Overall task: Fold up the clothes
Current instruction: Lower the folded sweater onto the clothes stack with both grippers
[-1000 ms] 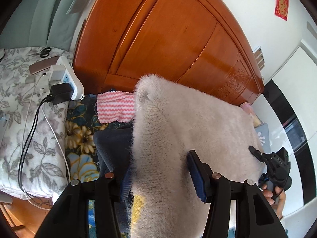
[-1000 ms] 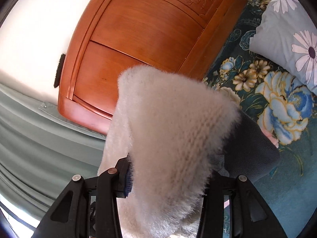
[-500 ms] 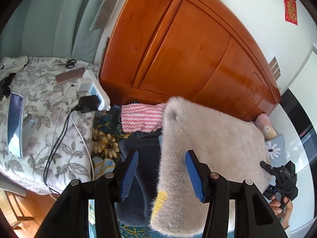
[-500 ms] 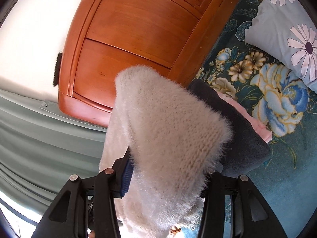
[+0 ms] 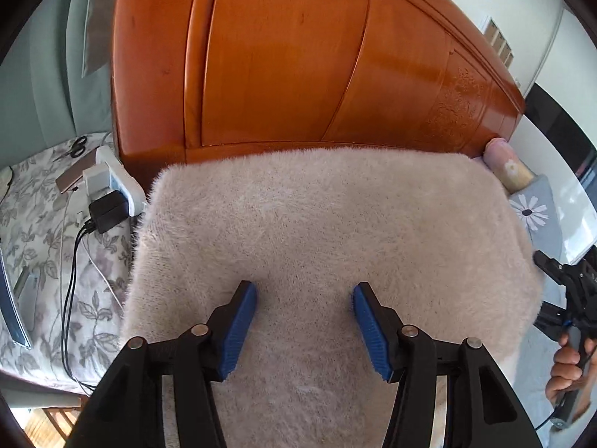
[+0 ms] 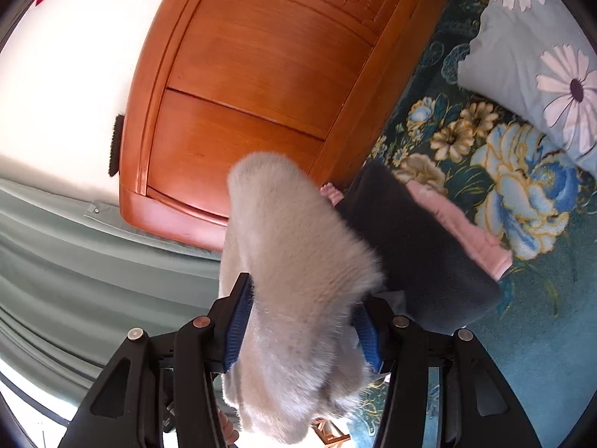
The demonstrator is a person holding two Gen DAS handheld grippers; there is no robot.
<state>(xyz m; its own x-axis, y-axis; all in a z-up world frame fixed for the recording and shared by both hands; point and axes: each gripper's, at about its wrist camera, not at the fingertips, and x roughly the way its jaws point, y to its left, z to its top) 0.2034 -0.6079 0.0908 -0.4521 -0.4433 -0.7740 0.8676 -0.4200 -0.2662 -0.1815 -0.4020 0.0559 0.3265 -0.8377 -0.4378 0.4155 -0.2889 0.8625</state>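
My left hand-held gripper (image 5: 305, 321) stands wide, its blue pads (image 5: 238, 330) apart with nothing pinched between them; the fuzzy beige sweater (image 5: 328, 231) lies spread flat under and ahead of it, filling the middle of the left view. At 3 o'clock my right hand (image 5: 569, 369) shows at the sweater's edge, wrapped around the other tool's handle.

My right hand-held gripper (image 6: 302, 326) is partly closed, and a thick fold of the sweater (image 6: 294, 261) sits between its pads (image 6: 238, 326). The left pad presses the fur; the right pad is half buried in it, so I cannot tell for sure how firmly it bites. The fold rises toward 12 o'clock from the fingers.

Just beyond, toward 2 o'clock in the right view, a dark garment (image 6: 414, 250) lies on a pink one (image 6: 462, 227), both on the floral bed cover (image 6: 522, 194). Farther, at 1 o'clock, rests a daisy pillow (image 6: 530, 56).

In the left view, at 9 o'clock, a grey-leaf surface (image 5: 41, 231) carries a power strip (image 5: 119, 183) with a black charger (image 5: 106, 211) plugged in, and scissors (image 5: 74, 145) farther back. A second pillow (image 5: 537, 216) sits at 3 o'clock.

Farthest, the orange wooden headboard (image 5: 317, 59) spans 12 o'clock, with curtain (image 5: 41, 86) at 10 o'clock.
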